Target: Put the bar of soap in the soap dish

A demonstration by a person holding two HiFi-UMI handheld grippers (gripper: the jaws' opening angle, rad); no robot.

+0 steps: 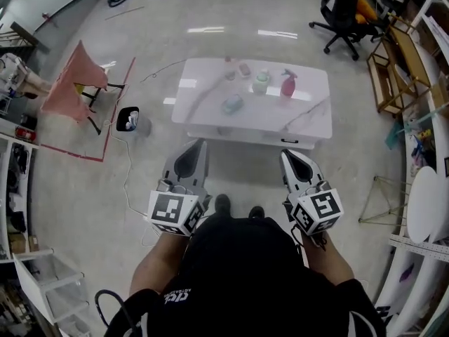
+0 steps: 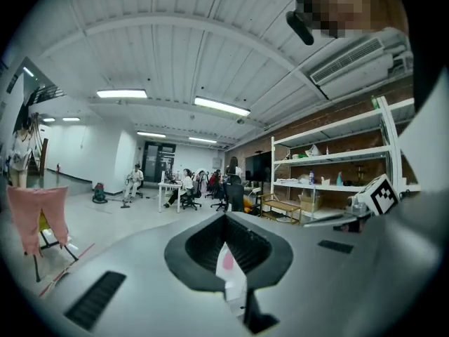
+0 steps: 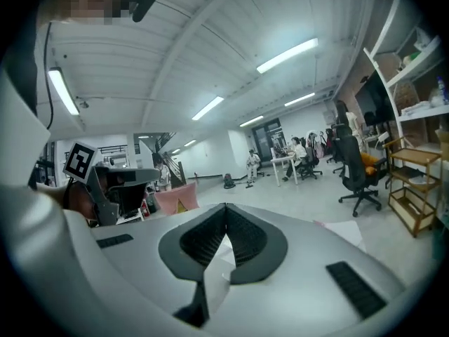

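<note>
In the head view a white table [image 1: 309, 121] stands a step ahead of me. On it lie a small pinkish bar, apparently the soap [image 1: 243, 69], near the far edge, and a pale blue-green dish [image 1: 233, 104] nearer the middle. My left gripper [image 1: 199, 143] and right gripper [image 1: 285, 154] are held side by side in front of my body, short of the table's near edge, pointing toward it. Both are shut and hold nothing. In the left gripper view the left gripper [image 2: 226, 216] has its jaws meeting at the tip; the right gripper [image 3: 226, 206] looks the same in its own view.
A pink spray bottle [image 1: 287, 84], a pale green jar [image 1: 261, 81] and a small bottle [image 1: 229, 67] also stand on the table. A pink cloth on a rack [image 1: 74, 86] and a small bin [image 1: 128, 120] are at the left. An office chair [image 1: 344, 16] and wooden shelves [image 1: 396, 69] are at the right.
</note>
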